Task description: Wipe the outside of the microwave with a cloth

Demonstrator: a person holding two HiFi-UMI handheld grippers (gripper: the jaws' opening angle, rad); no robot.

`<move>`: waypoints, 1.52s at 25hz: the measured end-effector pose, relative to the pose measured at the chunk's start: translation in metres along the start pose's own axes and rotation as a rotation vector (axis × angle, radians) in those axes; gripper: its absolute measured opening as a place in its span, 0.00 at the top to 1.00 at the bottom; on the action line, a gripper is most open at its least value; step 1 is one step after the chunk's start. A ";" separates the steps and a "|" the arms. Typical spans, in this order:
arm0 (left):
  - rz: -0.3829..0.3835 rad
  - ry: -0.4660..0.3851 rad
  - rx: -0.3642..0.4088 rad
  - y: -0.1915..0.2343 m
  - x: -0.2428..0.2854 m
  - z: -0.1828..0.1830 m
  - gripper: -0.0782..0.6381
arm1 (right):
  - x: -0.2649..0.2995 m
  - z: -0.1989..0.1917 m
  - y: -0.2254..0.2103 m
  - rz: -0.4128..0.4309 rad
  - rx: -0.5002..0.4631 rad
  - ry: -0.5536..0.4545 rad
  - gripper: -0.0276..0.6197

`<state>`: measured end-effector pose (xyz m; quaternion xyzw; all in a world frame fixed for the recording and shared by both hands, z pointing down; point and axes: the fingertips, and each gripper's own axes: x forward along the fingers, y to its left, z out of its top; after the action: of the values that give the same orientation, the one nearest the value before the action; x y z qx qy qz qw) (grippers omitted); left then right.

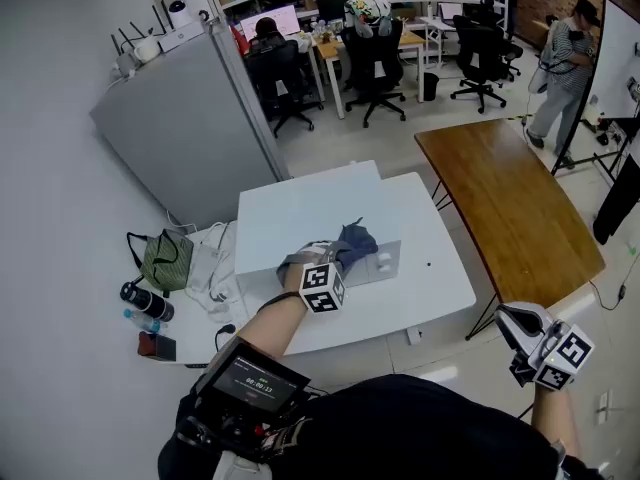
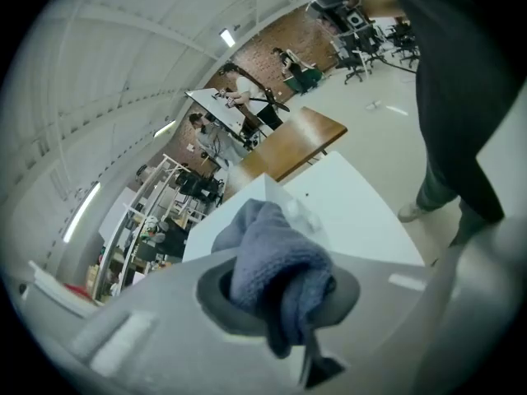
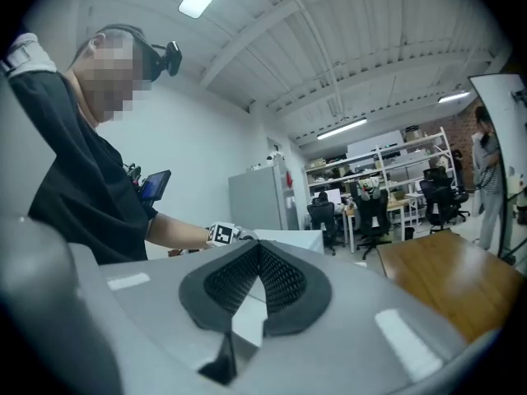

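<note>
My left gripper (image 1: 325, 256) pinches blue-grey cloth (image 1: 355, 240), cloth lying at front top edge of white microwave (image 1: 300, 208) (microwave sits on white table (image 1: 440, 278)). My right gripper (image 1: 512, 320) held off table's right, jaws pressed together, empty.

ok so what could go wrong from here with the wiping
The cloth is a loose bunch in the left gripper jaws, so it may slip out when dragged. A small white thing sits right beside the cloth and could be knocked away. The right gripper, shut and empty, hangs off the table, so nothing steadies the microwave.
</note>
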<state>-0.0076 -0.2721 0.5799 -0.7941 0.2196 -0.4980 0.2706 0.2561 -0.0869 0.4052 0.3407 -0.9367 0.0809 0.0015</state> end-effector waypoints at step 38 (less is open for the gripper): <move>0.284 -0.386 -1.376 -0.006 -0.119 -0.164 0.81 | 0.088 -0.008 0.103 0.101 0.005 0.082 0.95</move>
<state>-0.2051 -0.2290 0.5626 -0.8220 0.5322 -0.0584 -0.1942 0.1221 -0.0638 0.4023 0.2894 -0.9516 0.0971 0.0349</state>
